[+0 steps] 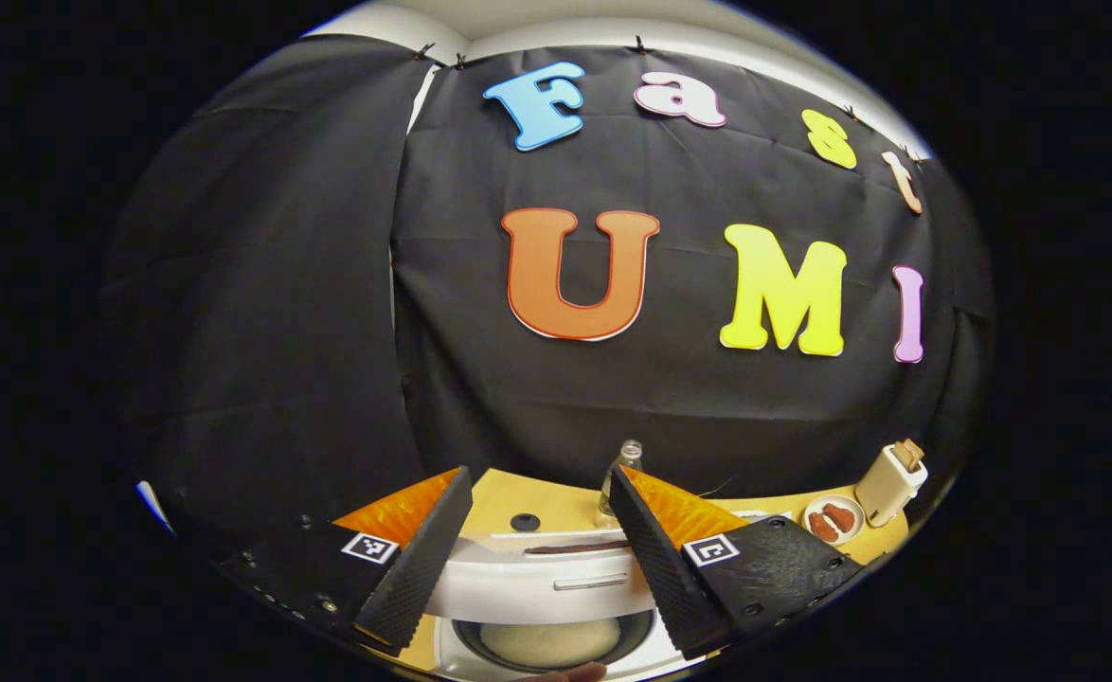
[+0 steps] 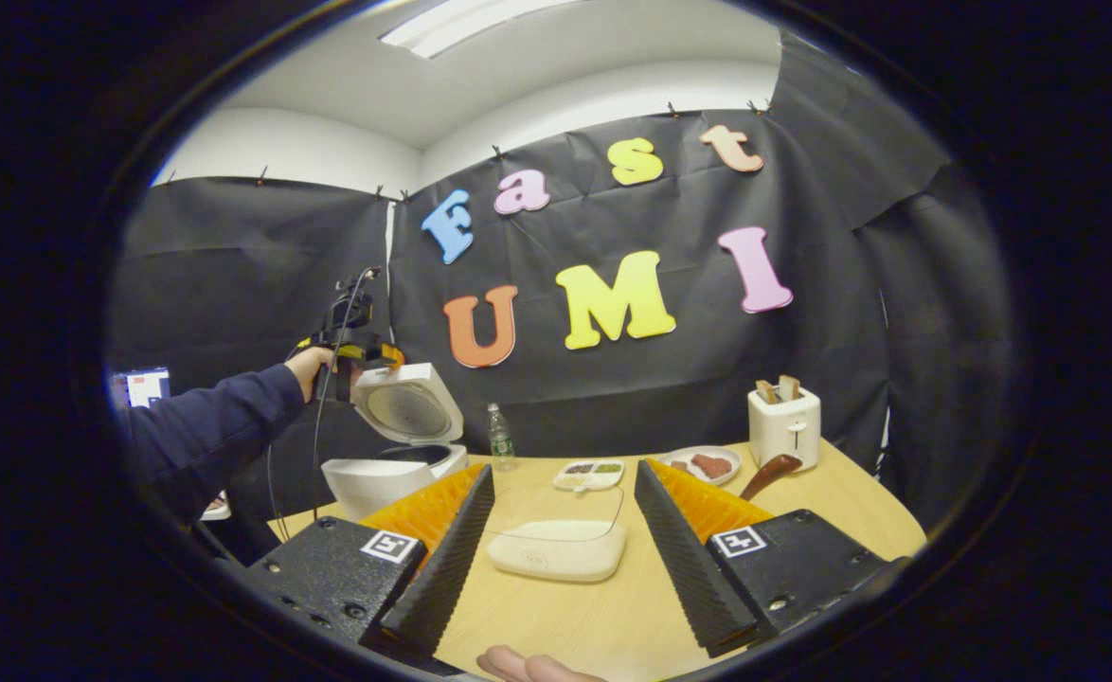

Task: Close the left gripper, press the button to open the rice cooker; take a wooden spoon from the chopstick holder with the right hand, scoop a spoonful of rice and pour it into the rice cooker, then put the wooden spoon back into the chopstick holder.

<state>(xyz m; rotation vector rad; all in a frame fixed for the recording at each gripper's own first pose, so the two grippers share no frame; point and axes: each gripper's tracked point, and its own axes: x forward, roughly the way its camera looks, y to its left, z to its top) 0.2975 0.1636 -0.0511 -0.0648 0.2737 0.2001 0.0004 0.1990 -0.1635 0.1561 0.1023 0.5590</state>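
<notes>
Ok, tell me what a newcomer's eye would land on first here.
First the white rice cooker at the table's left, lid up, with the left gripper held at the top of the lid. In the left gripper view, rice shows in its pot. Then the toaster with bread, far right.

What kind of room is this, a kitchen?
Probably a mock kitchen set up in a booth, not a real one: black cloth walls surround a wooden table holding a rice cooker and a toaster.
</notes>
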